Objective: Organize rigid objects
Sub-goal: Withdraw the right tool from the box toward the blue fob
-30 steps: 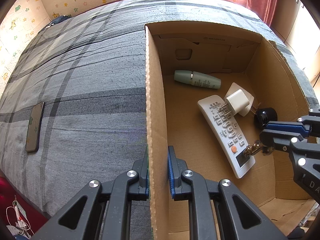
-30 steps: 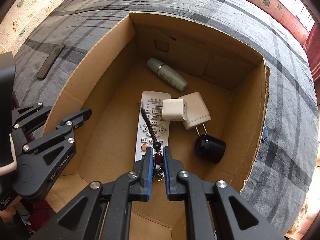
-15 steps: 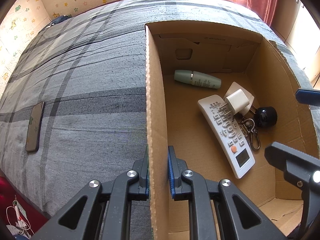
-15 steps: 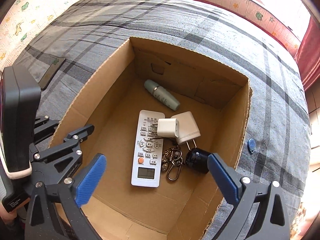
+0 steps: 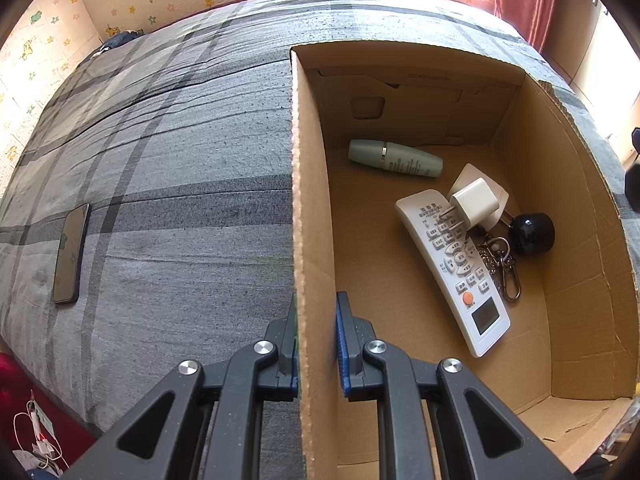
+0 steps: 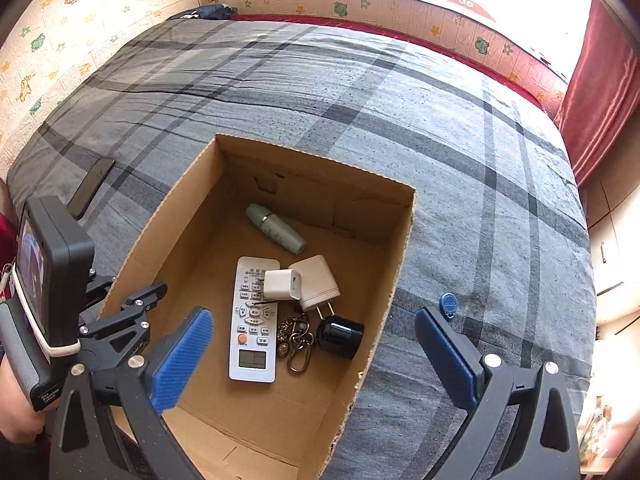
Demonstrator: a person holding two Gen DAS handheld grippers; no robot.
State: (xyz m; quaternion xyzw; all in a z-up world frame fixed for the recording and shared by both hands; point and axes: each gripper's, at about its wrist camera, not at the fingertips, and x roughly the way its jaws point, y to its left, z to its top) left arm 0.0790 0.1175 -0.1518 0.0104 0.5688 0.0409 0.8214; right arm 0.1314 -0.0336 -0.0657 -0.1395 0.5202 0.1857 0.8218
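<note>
A cardboard box [image 6: 404, 248] stands open on the grey plaid bed. My left gripper [image 5: 316, 312] is shut on the box's left wall [image 5: 312, 200], one blue pad on each side. Inside lie a white remote [image 6: 254, 320], a pale green bottle [image 6: 276, 229], two white chargers [image 6: 282, 284], a black round object [image 6: 340, 336] and a metal keychain [image 6: 298, 340]. My right gripper [image 6: 312, 316] hangs above the box's near end, wide open, nothing between its fingers. In the right wrist view the left gripper [image 6: 132, 312] shows at the box's left rim.
A dark phone [image 5: 71, 254] lies flat on the bed left of the box. A small blue tag [image 6: 448, 305] rests on the bedcover just right of the box. Patterned walls and a red curtain [image 6: 600, 80] border the bed.
My right gripper let go of the keychain, opened wide and rose out of the box. The keychain now lies beside the remote. The left gripper has kept its hold on the wall.
</note>
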